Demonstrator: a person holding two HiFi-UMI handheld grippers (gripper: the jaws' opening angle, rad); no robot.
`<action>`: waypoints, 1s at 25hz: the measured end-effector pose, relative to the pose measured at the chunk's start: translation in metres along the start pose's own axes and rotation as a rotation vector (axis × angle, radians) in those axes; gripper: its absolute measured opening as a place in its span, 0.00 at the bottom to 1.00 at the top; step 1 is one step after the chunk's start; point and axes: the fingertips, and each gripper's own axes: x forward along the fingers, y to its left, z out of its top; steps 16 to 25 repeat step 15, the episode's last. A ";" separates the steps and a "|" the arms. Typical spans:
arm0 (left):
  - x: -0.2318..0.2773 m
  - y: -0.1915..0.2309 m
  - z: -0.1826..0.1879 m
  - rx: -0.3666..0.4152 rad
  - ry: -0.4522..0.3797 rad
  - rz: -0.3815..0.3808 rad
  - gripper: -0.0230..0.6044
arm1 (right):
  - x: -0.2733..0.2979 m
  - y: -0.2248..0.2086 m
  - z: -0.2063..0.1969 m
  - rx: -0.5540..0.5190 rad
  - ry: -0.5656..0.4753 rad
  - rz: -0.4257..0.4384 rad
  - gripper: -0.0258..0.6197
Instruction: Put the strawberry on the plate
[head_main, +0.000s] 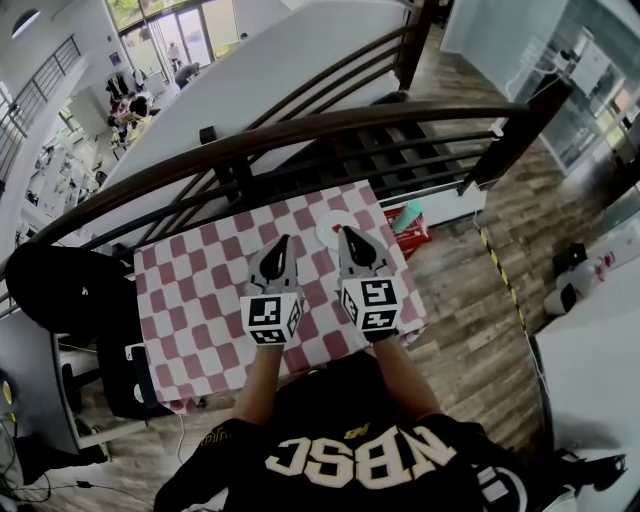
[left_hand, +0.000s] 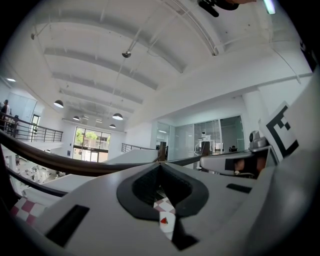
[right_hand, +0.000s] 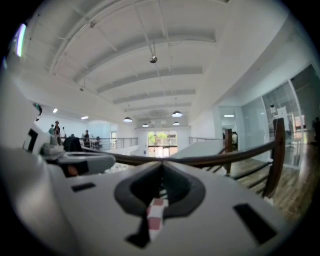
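A table with a red-and-white checked cloth (head_main: 200, 300) stands in front of me, with a white plate (head_main: 328, 230) near its far edge. Both grippers hover over the cloth with their tips pointing away from me. My left gripper (head_main: 282, 242) is shut, its jaws meeting at the tip (left_hand: 160, 165). Through the slit beneath them a small red strawberry (left_hand: 163, 220) shows, lying on the cloth. My right gripper (head_main: 346, 234) is also shut with nothing held (right_hand: 161, 165), and its tip is close to the plate. The strawberry is hidden in the head view.
A dark wooden railing (head_main: 330, 125) curves just behind the table, with a stairway beyond it. A red-and-teal box (head_main: 410, 226) sits on the wood floor at the table's right. A black chair (head_main: 60, 290) stands at the left.
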 end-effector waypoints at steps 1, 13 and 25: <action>0.003 -0.001 0.000 -0.002 0.003 -0.002 0.06 | 0.001 -0.001 0.000 0.002 0.002 0.004 0.07; 0.042 -0.004 -0.013 -0.027 0.034 -0.027 0.06 | 0.018 -0.035 -0.008 0.011 0.031 -0.028 0.07; 0.051 -0.007 -0.016 -0.032 0.041 -0.032 0.06 | 0.021 -0.043 -0.008 0.012 0.035 -0.035 0.07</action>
